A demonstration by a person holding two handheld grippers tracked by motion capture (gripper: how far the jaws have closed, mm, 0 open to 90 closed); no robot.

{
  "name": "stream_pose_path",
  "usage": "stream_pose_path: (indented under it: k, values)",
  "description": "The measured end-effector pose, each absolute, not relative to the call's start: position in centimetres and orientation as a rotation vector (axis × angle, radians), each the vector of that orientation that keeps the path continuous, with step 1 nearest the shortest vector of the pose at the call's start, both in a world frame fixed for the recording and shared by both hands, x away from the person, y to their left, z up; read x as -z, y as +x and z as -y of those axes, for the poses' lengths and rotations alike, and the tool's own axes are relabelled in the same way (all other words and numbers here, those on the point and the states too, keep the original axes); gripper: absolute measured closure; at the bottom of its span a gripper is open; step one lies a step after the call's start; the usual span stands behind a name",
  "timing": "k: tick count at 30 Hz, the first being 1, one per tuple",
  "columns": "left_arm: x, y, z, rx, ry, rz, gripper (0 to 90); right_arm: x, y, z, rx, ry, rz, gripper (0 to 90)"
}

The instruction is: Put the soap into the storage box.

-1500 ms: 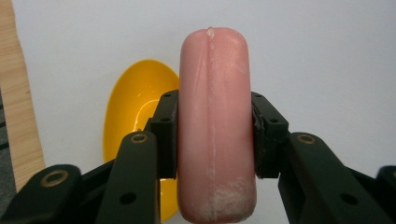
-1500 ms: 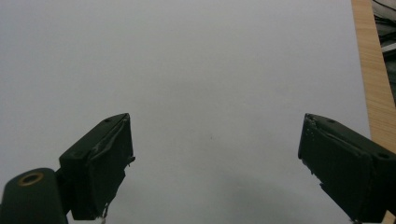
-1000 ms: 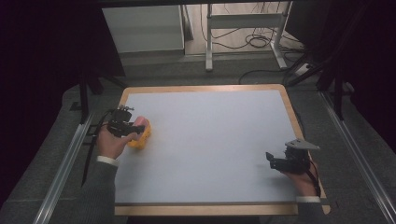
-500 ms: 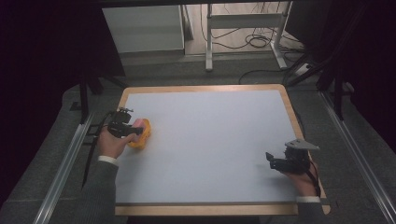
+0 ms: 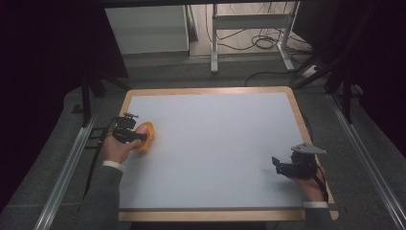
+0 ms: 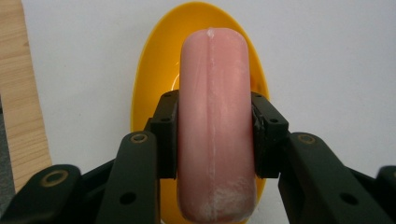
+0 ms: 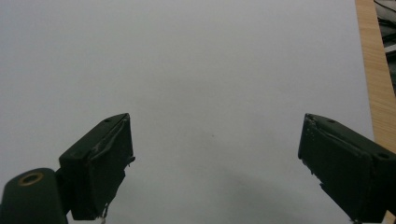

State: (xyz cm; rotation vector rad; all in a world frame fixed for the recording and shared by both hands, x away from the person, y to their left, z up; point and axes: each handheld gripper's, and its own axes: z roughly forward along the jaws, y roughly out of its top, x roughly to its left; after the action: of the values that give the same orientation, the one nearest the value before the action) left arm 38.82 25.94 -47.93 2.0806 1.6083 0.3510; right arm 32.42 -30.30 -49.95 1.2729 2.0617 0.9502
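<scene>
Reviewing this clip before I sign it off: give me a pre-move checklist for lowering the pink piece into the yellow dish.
1. Left gripper clamped on the pink piece: ok, pads press both sides.
2. Pink piece lined up over the yellow dish: ok.
3. Pink piece resting in the dish: cannot tell, contact hidden.
4. Yellow dish fully on the white table: ok, near its left edge.
5. Right gripper out of the way: ok, open, far right.

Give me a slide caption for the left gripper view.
Left gripper clamps a pink sausage above a yellow dish.
</scene>
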Motion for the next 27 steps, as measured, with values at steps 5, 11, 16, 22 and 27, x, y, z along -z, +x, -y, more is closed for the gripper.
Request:
stream_pose_path:
  k: [5, 11, 16, 22, 27]
  values:
    - [47.9, 38.7, -25.9, -0.341, 2.064, -1.587, 57.6, 49.9, 32.4, 30.3, -0.953, 1.269, -2.063, 10.0]
    - [45.8, 37.4, -26.1, -0.406, 1.999, -1.518, 40.3, 49.9, 32.3, 30.3, -0.958, 1.261, -2.063, 10.0]
    - [44.8, 36.1, -25.7, -0.419, 1.982, -1.448, 33.3, 49.9, 32.3, 30.2, -0.955, 1.254, -2.064, 10.0]
    - [44.9, 34.2, -24.7, -0.416, 1.976, -1.366, 31.4, 49.9, 32.3, 30.2, -0.950, 1.256, -2.064, 10.0]
    - [46.0, 32.7, -24.0, -0.394, 1.986, -1.314, 31.3, 49.8, 32.3, 30.2, -0.952, 1.256, -2.063, 10.0]
